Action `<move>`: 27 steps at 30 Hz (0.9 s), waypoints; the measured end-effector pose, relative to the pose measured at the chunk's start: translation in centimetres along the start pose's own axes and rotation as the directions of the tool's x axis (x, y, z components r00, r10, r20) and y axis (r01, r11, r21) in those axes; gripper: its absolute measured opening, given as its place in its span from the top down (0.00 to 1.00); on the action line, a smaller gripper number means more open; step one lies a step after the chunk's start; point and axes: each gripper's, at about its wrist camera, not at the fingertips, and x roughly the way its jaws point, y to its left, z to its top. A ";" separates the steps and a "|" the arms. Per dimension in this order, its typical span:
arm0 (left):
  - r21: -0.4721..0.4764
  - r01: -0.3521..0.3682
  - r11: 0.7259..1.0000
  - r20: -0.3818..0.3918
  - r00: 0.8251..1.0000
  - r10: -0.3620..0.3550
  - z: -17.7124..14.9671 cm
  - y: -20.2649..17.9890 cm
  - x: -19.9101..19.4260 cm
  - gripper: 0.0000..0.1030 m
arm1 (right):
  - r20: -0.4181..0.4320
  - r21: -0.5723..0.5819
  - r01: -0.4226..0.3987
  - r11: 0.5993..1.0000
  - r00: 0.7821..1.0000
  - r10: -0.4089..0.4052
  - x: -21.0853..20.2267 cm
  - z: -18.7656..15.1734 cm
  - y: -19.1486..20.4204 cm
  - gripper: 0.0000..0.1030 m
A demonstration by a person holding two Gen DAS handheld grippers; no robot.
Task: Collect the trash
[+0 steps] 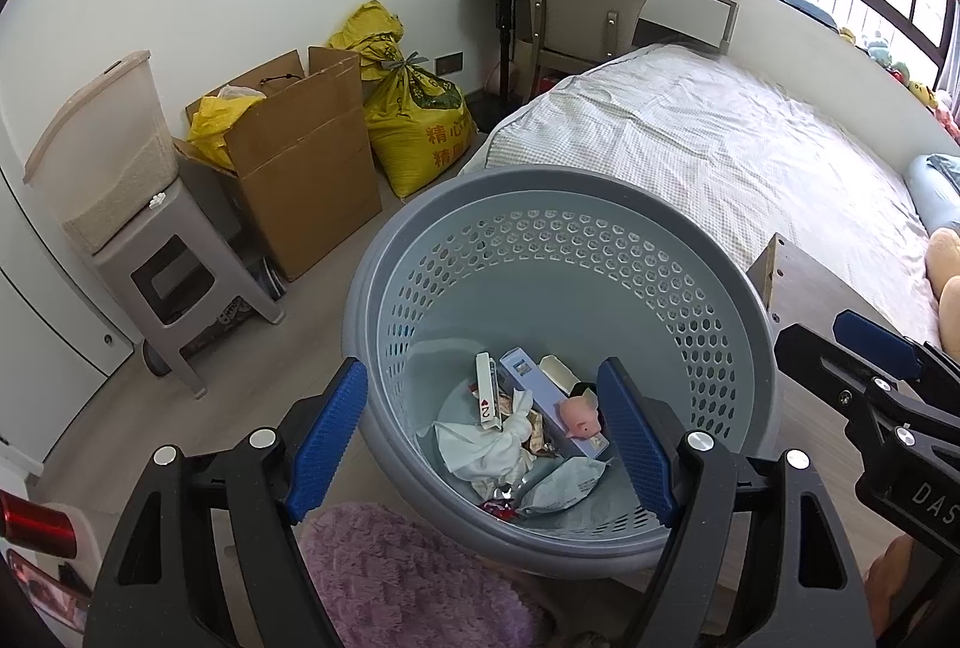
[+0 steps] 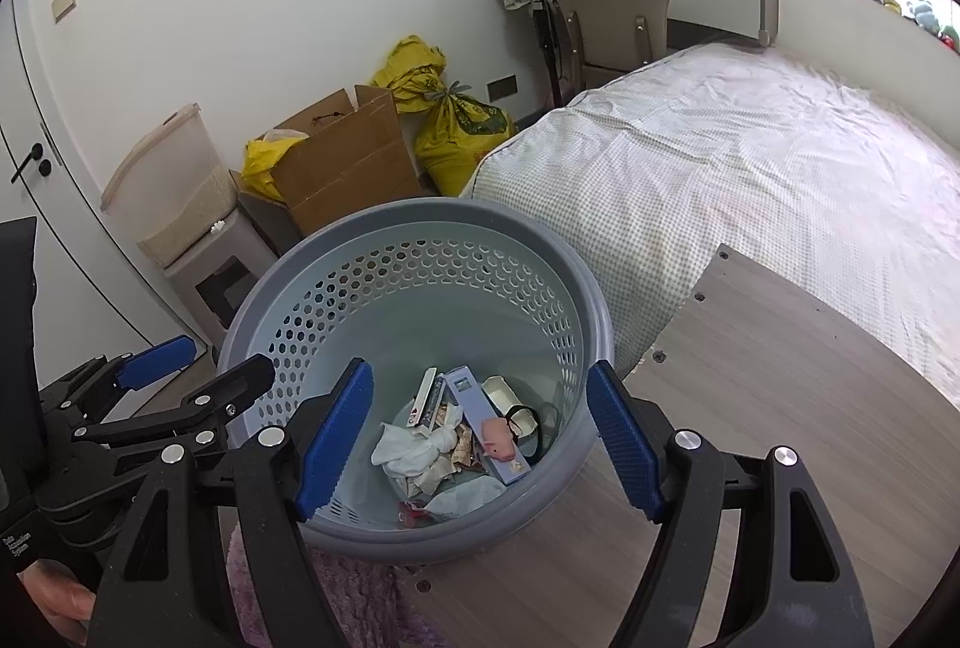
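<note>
Trash in the grey perforated plastic basket (image 1: 678, 282) looks light and crushable, so I'd pinch the white crumpled tissue (image 1: 498, 447) mid-wad, both grippers' fingers (image 1: 327, 444) spread, empty.

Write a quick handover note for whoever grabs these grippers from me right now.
Left hand-held gripper: open, empty, above the basket.
Right hand-held gripper: open, empty, above it too.
The grey basket stands beside the bed. Inside: a pink pig toy, a long blue box, a playing card, crumpled tissue, wrappers.
Done: those pieces are binned.
Left: no loose trash is visible from here; check the room.
</note>
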 end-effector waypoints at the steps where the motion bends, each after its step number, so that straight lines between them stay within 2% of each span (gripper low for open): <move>1: 0.001 0.001 1.000 -0.001 1.000 -0.001 0.0 -0.1 0.0 0.27 | 0.000 0.000 0.001 1.000 1.000 -0.001 0.0 0.0 0.0 0.30; 9: 0.001 -0.002 1.000 0.001 1.000 0.002 0.0 -0.2 0.1 0.27 | -0.002 -0.003 -0.001 1.000 1.000 0.001 0.0 0.0 0.1 0.30; 17: 0.018 -0.023 1.000 0.018 1.000 0.023 0.2 -0.6 -0.1 0.20 | -0.002 -0.001 0.000 1.000 1.000 0.000 0.1 0.0 0.1 0.30; 27: 0.008 -0.041 0.999 0.004 0.999 0.041 0.2 -0.2 0.2 0.20 | -0.002 -0.001 0.000 1.000 1.000 0.000 0.1 0.0 0.1 0.30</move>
